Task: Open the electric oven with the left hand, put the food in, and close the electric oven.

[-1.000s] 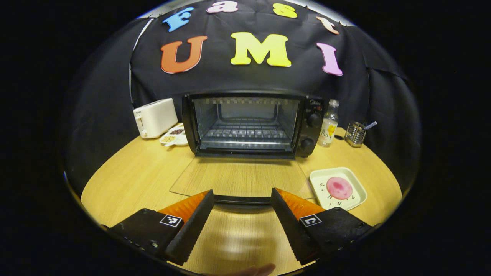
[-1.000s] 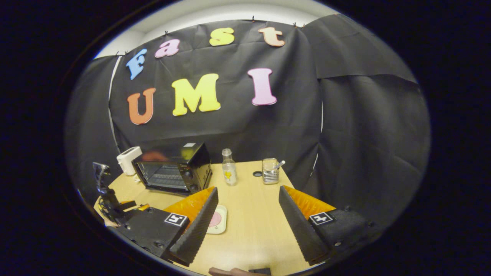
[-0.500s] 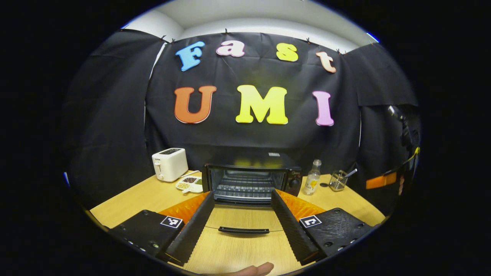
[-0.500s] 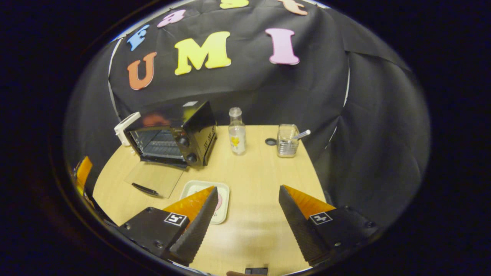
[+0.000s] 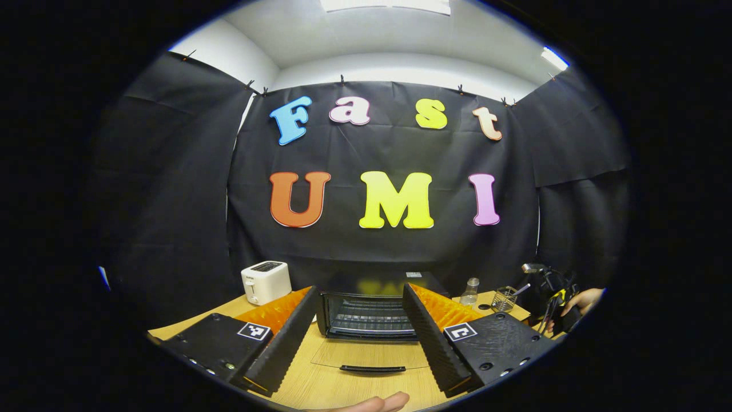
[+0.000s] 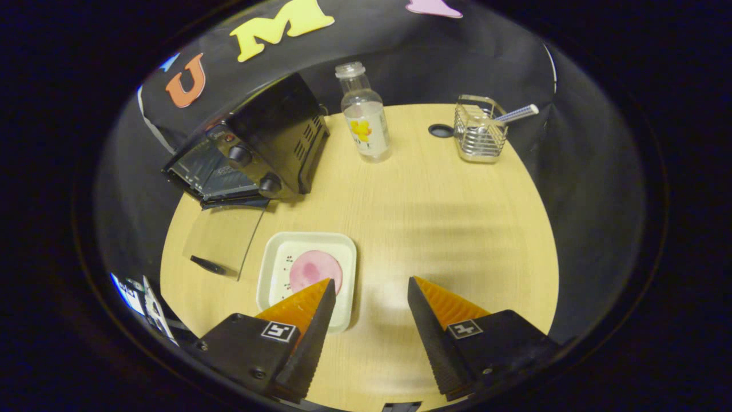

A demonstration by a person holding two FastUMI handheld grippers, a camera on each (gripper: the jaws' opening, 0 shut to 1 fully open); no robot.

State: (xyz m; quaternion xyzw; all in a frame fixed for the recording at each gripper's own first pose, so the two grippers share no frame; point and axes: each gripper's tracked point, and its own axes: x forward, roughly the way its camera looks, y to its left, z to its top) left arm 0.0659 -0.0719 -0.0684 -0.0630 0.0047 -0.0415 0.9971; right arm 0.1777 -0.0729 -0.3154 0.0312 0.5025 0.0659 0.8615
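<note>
L gripper [image 5: 359, 312]: jaws wide, nothing between them, touching nothing. It sits back from the oven [image 5: 370, 312], raised, aimed level at the oven front. Oven door [image 5: 370, 355] is fully down, flat on the table [image 5: 229, 312], glass pane w/ its dark handle [image 5: 373, 369] at the near edge, between the two fingers in the left gripper view. Rack visible inside the cavity. A fingertip [image 5: 384, 403] of the holding hand shows at the bottom edge.

R gripper [image 6: 369, 292]: jaws wide too, empty, no contact. Hovers over the table, looking down. Its one finger [image 6: 309, 320] overlaps the near corner of the plate [image 6: 274, 252] in the right gripper view; can't tell if it touches, looks above it.

Food [image 6: 314, 270]: pink round slice, lies on the white square plate, on the table just right of the open door, in front of the oven's knob side. Not in the oven yet.

Other stuff: bottle [image 6: 364, 114] upright just beside the oven's right side, wire basket [image 6: 479, 133] w/ a stick in it farther right, small dark hole [image 6: 441, 130] in the table between them. Toaster [image 5: 265, 281] left of the oven. In the left gripper view a hand [image 5: 583, 300] shows at far right w/ some dark gear, too blurred to tell more.
</note>
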